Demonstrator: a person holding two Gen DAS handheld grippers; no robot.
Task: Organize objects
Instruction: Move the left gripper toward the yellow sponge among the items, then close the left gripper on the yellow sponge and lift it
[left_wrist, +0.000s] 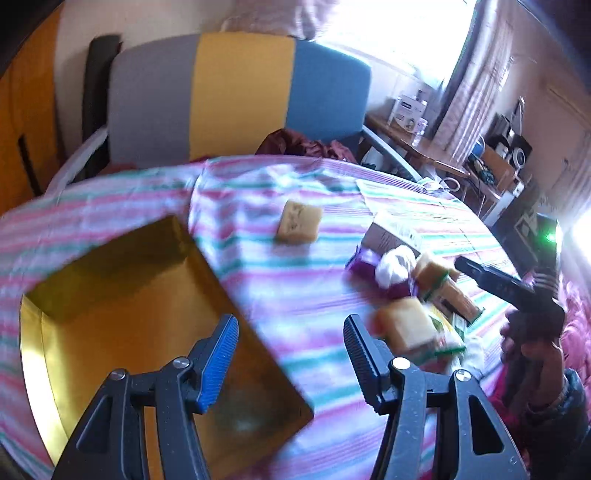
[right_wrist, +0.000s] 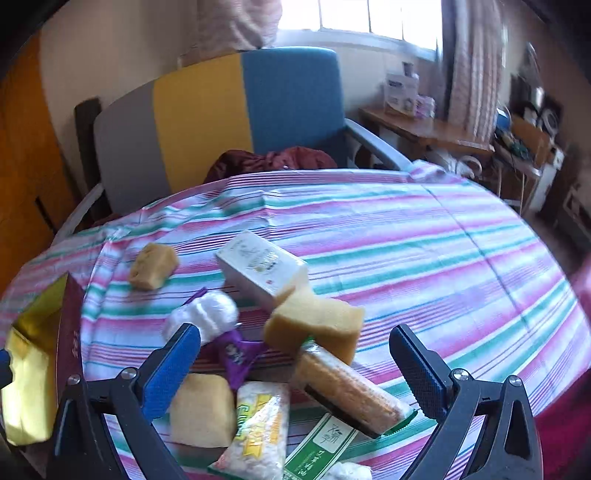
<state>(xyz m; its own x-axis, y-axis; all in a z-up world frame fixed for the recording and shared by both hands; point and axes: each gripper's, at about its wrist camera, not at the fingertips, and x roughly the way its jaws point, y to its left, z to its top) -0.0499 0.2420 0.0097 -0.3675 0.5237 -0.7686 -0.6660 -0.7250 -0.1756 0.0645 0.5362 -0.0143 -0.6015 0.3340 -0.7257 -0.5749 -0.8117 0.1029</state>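
Striped cloth covers the worktop (right_wrist: 406, 236). At its left edge a gold-lined box (left_wrist: 122, 317) lies open, apparently to receive items; the left claw (left_wrist: 291, 354) hangs wide and empty beside it. Rightward, the right claw (right_wrist: 295, 363) gapes, gripping nothing, over piled snack packets (right_wrist: 347, 387) and sponges (right_wrist: 314, 325).

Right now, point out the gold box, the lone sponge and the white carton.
Gold box (left_wrist: 122, 314), left wrist view, inner floor.
Lone sponge (left_wrist: 298, 221), left wrist view, top face.
White carton (right_wrist: 264, 264), right wrist view, printed top.

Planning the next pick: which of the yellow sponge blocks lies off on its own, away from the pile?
The lone sponge block toward the chair, alone on the striped cloth. The other blocks sit crowded among the snack packets.
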